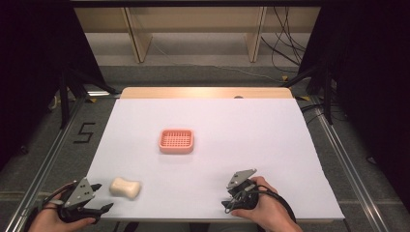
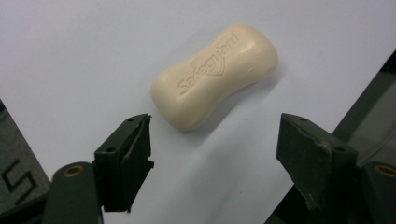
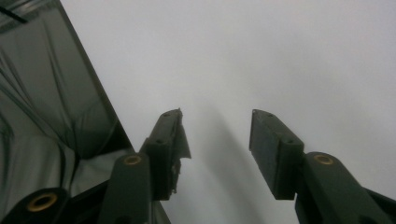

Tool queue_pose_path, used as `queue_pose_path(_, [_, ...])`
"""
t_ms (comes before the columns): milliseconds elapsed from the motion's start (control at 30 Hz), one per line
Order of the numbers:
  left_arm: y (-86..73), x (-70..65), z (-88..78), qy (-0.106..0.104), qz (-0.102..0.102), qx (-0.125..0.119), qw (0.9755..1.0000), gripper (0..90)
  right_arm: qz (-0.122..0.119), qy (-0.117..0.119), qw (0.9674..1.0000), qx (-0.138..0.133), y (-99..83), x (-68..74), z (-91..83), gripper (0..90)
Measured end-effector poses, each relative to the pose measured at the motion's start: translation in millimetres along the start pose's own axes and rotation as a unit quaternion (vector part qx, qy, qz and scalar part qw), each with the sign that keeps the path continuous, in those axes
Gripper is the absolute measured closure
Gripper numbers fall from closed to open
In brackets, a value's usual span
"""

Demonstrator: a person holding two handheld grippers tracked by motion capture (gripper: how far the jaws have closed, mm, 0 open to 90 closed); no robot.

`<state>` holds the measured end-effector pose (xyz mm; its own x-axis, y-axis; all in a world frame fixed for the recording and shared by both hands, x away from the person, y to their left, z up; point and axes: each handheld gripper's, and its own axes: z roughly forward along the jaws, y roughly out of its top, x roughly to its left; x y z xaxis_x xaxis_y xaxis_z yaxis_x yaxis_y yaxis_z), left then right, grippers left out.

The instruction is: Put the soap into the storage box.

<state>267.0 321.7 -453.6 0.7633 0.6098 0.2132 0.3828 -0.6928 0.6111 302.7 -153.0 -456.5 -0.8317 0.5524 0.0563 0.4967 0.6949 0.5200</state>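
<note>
Black jaws of the left claw [image 2: 215, 149] rise from the bottom of the left gripper view, standing wide apart with nothing between them; the soap bar [image 2: 215, 76] lies just beyond their tips, in the upper middle of that frame. In the high view the left claw [image 1: 102, 195] is at the lower left, and the soap [image 1: 125, 187] rests just beside it on the white tabletop [image 1: 270, 140].

I think the main risk is a bad approach angle. The bar lies diagonal to the jaws, so if they close as they stand now, one pad may push a rounded end and the bar could turn or slide away on the smooth sheet. Its curved, probably slippery sides could also squeeze out of a grip.

The soap is cream coloured, narrow at the waist, with "Safeguard" pressed into its top face.

At the lower right, the right claw [image 1: 231, 192] stands open on bare tabletop, well apart from the pink soap dish [image 1: 176, 141] in the middle.
</note>
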Motion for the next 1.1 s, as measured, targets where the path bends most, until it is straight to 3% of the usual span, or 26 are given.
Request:
queue_pose_path(33, [0.0,0.0,0.0,0.0,0.0,0.0,1.0,26.8,0.0,0.0,1.0,0.0,0.0,0.0,0.0,53.7])
queue_pose_path(67, [6.6,2.9,-2.2,-0.011,0.043,0.021,0.9988,26.7,0.011,0.001,0.9999,0.006,-4.5,-2.6,-1.6,53.1])
queue_pose_path(133, [9.8,3.3,-2.4,-0.021,0.052,0.028,0.998,26.5,0.018,0.004,0.9998,0.007,-5.8,-3.0,-1.3,53.8])
queue_pose_path(167, [17.0,6.2,-2.8,-0.034,0.072,0.038,0.9961,26.6,0.023,0.002,0.9997,0.006,-8.6,-5.1,-3.5,56.3])
queue_pose_path(233, [19.7,7.9,-2.9,-0.039,0.078,0.043,0.9953,27.1,0.013,0.001,0.9999,0.005,-9.3,-7.6,-4.2,56.7])
queue_pose_path(300, [30.6,14.7,-2.7,-0.053,0.124,0.082,0.9875,28.3,0.036,-0.004,0.9993,0.005,-12.0,-9.2,-7.5,57.2])
queue_pose_path(333, [33.7,16.4,-2.1,-0.053,0.133,0.088,0.9858,28.7,0.028,-0.006,0.9996,0.004,-12.4,-10.8,-7.3,57.1])
queue_pose_path(367, [36.8,18.4,-1.5,-0.058,0.149,0.094,0.9826,29.4,0.04,-0.006,0.9992,0.006,-12.7,-9.8,-7.8,57.1])
queue_pose_path(400, [38.7,18.7,-1.1,-0.061,0.155,0.097,0.9812,30.7,0.036,-0.004,0.9993,0.004,-13.4,-10.7,-7.8,57.0])
queue_pose_path(433, [42.3,19.8,-0.6,-0.068,0.17,0.105,0.9774,31.5,0.039,-0.004,0.9992,0.006,-13.5,-10.7,-7.8,56.9])
queue_pose_path(467, [42.3,19.8,-0.6,-0.068,0.17,0.105,0.9774,32.2,0.039,-0.004,0.9992,0.006,-13.5,-10.7,-7.8,56.9])
queue_pose_path(500, [44.9,20.0,-1.2,-0.069,0.175,0.114,0.9755,32.9,0.041,-0.004,0.9991,0.007,-13.4,-10.2,-5.9,56.6])
queue_pose_path(533, [47.5,21.5,0.2,-0.071,0.189,0.113,0.9728,32.9,0.041,-0.004,0.9991,0.007,-13.4,-10.2,-5.9,56.6])
queue_pose_path(633, [56.1,23.9,6.9,-0.088,0.202,0.129,0.967,33.8,0.035,-0.002,0.9994,0.006,-12.1,-10.5,-5.6,55.9])
queue_pose_path(667, [58.3,25.5,8.5,-0.088,0.219,0.13,0.9631,33.8,0.036,0.0,0.9993,0.007,-11.9,-10.4,-5.4,55.9])
queue_pose_path(733, [59.4,24.9,10.3,-0.096,0.215,0.136,0.9624,34.1,0.041,0.002,0.9991,0.009,-11.8,-10.2,-5.2,55.8])
queue_pose_path(767, [62.2,26.4,11.8,-0.102,0.224,0.143,0.9586,34.1,0.036,0.001,0.9993,0.008,-12.2,-10.8,-4.8,55.8])
queue_pose_path(800, [64.3,27.6,14.1,-0.103,0.233,0.141,0.9565,34.1,0.036,0.001,0.9993,0.008,-12.2,-10.8,-4.8,55.8])
queue_pose_path(833, [65.3,27.5,16.0,-0.111,0.226,0.148,0.9563,34.1,0.039,0.003,0.9992,0.01,-12.4,-10.8,-4.7,55.8])
queue_pose_path(867, [68.6,29.7,19.4,-0.113,0.24,0.151,0.9523,34.1,0.05,-0.001,0.9987,0.013,-12.4,-9.3,-4.5,55.8])
queue_pose_path(900, [68.6,29.7,19.4,-0.113,0.24,0.151,0.9523,34.1,0.05,-0.001,0.9987,0.013,-12.4,-9.3,-4.5,55.8])
queue_pose_path(933, [72.2,32.3,23.6,-0.12,0.254,0.154,0.9473,34.1,0.051,0.002,0.9986,0.013,-12.4,-8.4,-4.1,55.8])
queue_pose_path(967, [72.2,32.3,23.6,-0.12,0.254,0.154,0.9473,34.1,0.051,0.002,0.9986,0.013,-12.4,-8.4,-4.1,55.8])
queue_pose_path(1067, [77.9,34.9,28.0,-0.144,0.26,0.161,0.9413,34.4,0.045,0.002,0.9989,0.012,-12.5,-9.6,-3.6,55.7])
queue_pose_path(1100, [77.9,34.9,28.0,-0.144,0.26,0.161,0.9413,34.4,0.045,0.002,0.9989,0.012,-12.5,-9.6,-3.6,55.7])
